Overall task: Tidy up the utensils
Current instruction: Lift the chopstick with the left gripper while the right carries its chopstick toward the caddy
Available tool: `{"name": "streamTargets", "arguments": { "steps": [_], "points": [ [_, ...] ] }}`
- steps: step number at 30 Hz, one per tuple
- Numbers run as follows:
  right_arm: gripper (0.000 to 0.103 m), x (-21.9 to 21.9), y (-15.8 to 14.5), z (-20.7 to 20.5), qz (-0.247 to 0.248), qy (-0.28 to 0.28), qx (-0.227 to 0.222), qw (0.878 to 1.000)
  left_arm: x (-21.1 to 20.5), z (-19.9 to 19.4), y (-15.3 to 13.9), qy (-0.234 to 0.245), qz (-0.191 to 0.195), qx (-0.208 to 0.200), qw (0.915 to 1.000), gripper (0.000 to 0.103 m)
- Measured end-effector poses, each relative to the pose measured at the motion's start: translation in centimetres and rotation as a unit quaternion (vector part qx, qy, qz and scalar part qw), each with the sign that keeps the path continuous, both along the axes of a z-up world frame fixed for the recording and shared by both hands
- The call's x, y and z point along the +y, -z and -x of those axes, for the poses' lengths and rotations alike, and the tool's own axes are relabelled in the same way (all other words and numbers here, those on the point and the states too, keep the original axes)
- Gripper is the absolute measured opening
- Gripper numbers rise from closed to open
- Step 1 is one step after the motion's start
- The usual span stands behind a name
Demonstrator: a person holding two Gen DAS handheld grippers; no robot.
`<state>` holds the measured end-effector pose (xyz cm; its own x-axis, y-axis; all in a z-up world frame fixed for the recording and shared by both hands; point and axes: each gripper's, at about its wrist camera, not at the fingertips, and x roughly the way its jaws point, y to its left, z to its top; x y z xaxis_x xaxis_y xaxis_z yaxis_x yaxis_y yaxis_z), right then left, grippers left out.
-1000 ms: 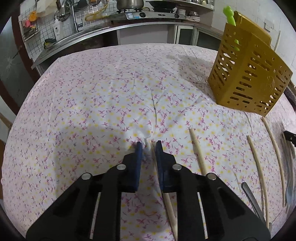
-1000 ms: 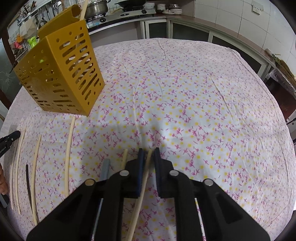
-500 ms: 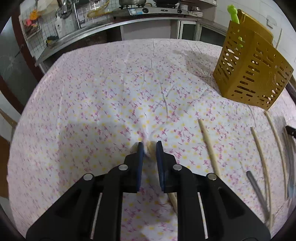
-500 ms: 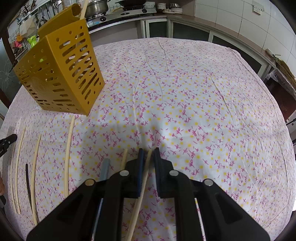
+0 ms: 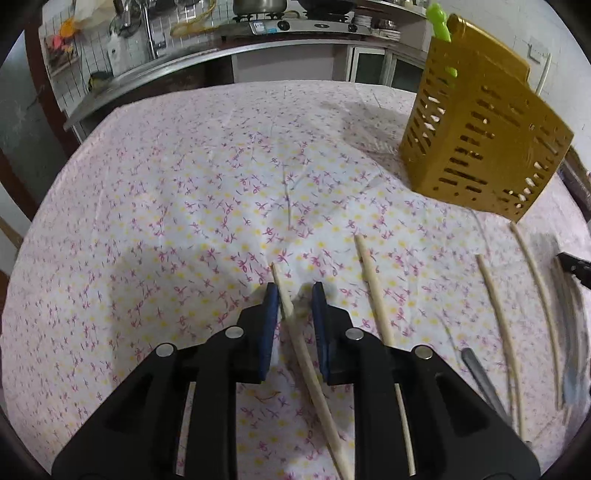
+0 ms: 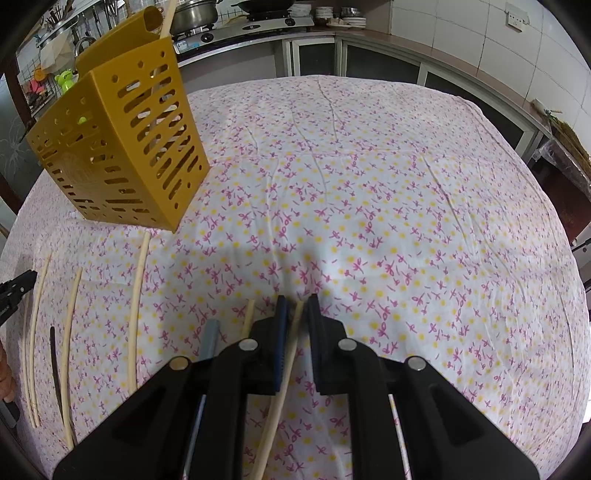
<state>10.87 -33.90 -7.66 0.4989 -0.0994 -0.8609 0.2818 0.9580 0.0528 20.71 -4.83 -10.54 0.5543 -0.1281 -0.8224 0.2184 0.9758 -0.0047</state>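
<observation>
1. The left hand-held gripper has its blue pads a narrow way apart, with a pale chopstick running between them. The stick lies against the left pad; whether the right pad touches it cannot be told, so a true clamp is not sure.
2. The right hand-held gripper shows an equally narrow gap with a second chopstick slanting through it. Contact with the pads is also hard to make out.
3. The lower ends of both sticks are cut off by the frame edge or hidden under the black gripper bodies.
4. More chopsticks lie loose on the floral-clothed surface, between the two grippers, some partly covered.
5. A grey metal handle pokes out beside the right gripper; its working end is hidden.
6. The yellow slotted utensil holder stands on the surface beyond the loose sticks, with a green item and a pale stick poking from it.
7. A dark blurred utensil lies at the left view's right edge, unidentifiable.
</observation>
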Motion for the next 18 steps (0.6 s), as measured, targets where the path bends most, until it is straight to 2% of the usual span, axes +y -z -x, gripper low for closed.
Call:
{"name": "streamTargets", "arguments": {
  "steps": [2,5,7,10,14,18],
  "points": [
    [0.012,0.2,0.0,-0.1,0.003,-0.002,0.0,1.0,0.0,-0.4,-0.1,-0.005,0.009,0.003,0.9999,0.016],
    [0.01,0.3,0.0,0.0,0.006,-0.005,-0.001,1.0,0.0,-1.6,-0.2,-0.002,0.034,0.015,0.9993,0.007],
    [0.008,0.4,0.0,0.1,0.006,-0.005,-0.003,1.0,-0.4,-1.6,-0.3,0.004,0.028,0.013,0.9995,0.004],
    [0.005,0.3,0.0,0.2,-0.001,-0.002,-0.007,1.0,-0.9,-1.3,-0.2,0.01,0.014,0.004,0.9998,0.003],
    [0.005,-0.1,-0.6,0.6,-0.012,0.003,-0.017,1.0,-0.2,-1.6,-0.6,0.004,0.029,0.01,0.9995,0.003],
    [0.005,-0.4,-2.0,1.2,-0.028,0.004,-0.039,0.999,0.3,-1.1,-1.9,0.007,0.04,-0.002,0.9992,0.003]
  ]
}}
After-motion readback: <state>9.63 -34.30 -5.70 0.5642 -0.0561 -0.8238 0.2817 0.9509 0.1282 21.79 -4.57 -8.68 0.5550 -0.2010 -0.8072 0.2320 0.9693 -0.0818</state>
